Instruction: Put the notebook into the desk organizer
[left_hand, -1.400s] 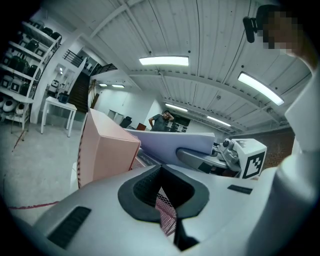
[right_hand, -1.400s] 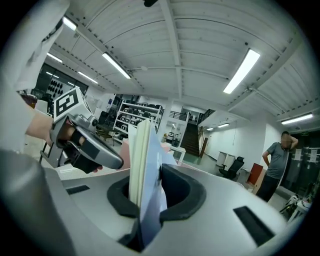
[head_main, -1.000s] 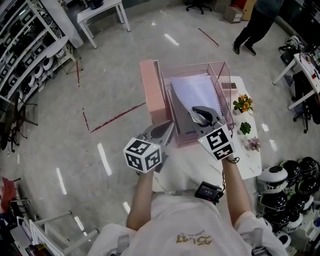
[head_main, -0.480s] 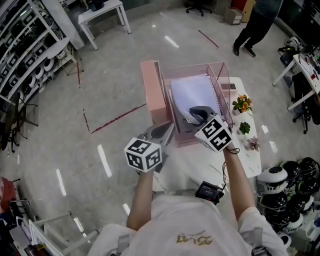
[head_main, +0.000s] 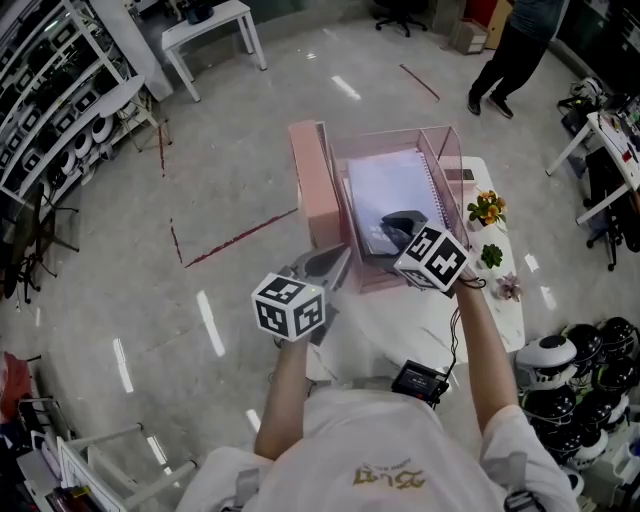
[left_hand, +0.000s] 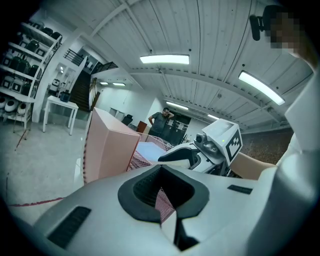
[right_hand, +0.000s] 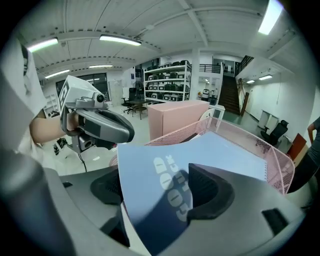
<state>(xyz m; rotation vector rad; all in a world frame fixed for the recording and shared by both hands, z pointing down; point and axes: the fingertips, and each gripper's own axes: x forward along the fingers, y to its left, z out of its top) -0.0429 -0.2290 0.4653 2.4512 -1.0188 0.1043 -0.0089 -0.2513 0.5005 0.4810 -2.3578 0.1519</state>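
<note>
A pink mesh desk organizer (head_main: 441, 135) stands on the white table (head_main: 400, 330). The pale blue notebook (head_main: 385, 185) lies in its tray, spiral edge to the right. My right gripper (head_main: 400, 222) is at the notebook's near end. Its jaws are opening, and the notebook (right_hand: 200, 155) sits loosely between them with a gap at the left pad. My left gripper (head_main: 325, 265) is at the organizer's near left corner, shut on the mesh wall (left_hand: 137, 162). The left gripper view also shows the right gripper (left_hand: 200, 155).
Three small potted plants (head_main: 486, 208) stand along the table's right side. A black device (head_main: 417, 380) lies at the near edge. Helmets (head_main: 580, 350) crowd the lower right. A person (head_main: 510, 50) stands far off, and shelves (head_main: 50, 110) line the left.
My right gripper has pushed forward toward the organizer, the notebook's near end has dropped lower into the tray, and the jaws have widened. The left gripper has stayed put.
</note>
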